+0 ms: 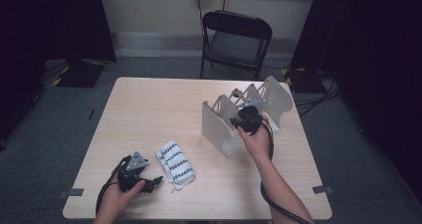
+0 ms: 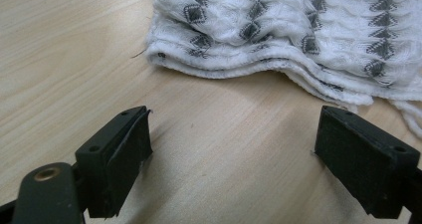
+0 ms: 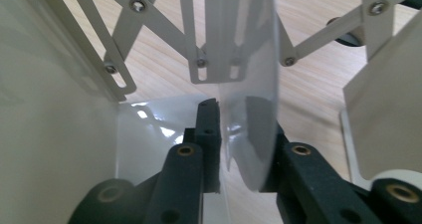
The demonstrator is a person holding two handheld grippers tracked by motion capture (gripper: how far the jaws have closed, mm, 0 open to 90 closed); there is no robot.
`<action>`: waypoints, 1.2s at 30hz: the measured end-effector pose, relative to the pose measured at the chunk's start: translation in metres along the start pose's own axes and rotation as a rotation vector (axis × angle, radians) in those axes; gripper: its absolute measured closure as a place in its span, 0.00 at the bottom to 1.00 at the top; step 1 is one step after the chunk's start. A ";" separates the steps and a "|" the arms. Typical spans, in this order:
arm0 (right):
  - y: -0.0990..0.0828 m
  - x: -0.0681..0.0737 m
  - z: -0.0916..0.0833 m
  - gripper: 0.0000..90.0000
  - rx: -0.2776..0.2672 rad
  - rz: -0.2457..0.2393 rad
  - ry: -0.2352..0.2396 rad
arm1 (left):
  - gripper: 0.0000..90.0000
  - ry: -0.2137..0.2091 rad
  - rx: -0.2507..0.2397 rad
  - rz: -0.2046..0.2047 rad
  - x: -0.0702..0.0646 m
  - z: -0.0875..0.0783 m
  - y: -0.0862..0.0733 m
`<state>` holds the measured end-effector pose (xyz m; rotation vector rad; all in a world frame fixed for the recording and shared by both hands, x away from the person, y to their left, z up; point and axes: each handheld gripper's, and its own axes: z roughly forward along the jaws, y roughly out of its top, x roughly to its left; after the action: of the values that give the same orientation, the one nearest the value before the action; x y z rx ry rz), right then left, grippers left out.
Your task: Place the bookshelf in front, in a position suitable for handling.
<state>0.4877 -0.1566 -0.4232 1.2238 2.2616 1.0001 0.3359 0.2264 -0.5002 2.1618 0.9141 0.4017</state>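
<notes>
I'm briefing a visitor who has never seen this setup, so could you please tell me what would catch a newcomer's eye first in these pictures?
Probably the pale folding rack with scissor-like struts, standing on the right half of the table; the right gripper is closed on one of its thin dividers. Next comes the folded white cloth with dark diamond stripes near the front edge, with the left gripper open just short of it.

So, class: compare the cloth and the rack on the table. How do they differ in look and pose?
The cloth is soft, white with dark diamond rows, and lies folded flat; the rack is stiff, plain pale panels joined by scissor struts, and stands upright. The cloth lies free in front of the open left tool; a rack panel sits between the right tool's jaws. Both rest on the table.
</notes>
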 end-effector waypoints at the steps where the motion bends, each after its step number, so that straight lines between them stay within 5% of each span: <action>1: 0.000 0.000 0.001 0.91 0.004 -0.002 -0.001 | 0.15 -0.001 -0.001 0.001 0.000 0.000 0.000; 9: 0.001 -0.002 0.001 1.00 0.006 -0.006 0.007 | 0.15 -0.001 -0.001 0.001 0.000 0.000 0.000; 21: 0.000 0.002 -0.004 1.00 -0.013 -0.077 -0.005 | 0.15 -0.001 -0.002 0.001 0.000 0.000 0.000; 36: -0.002 0.008 -0.009 0.99 -0.054 -0.109 -0.037 | 0.15 -0.001 -0.002 0.002 0.000 0.000 0.000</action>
<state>0.4762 -0.1542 -0.4185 1.0755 2.2326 0.9831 0.3361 0.2263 -0.5002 2.1612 0.9112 0.4018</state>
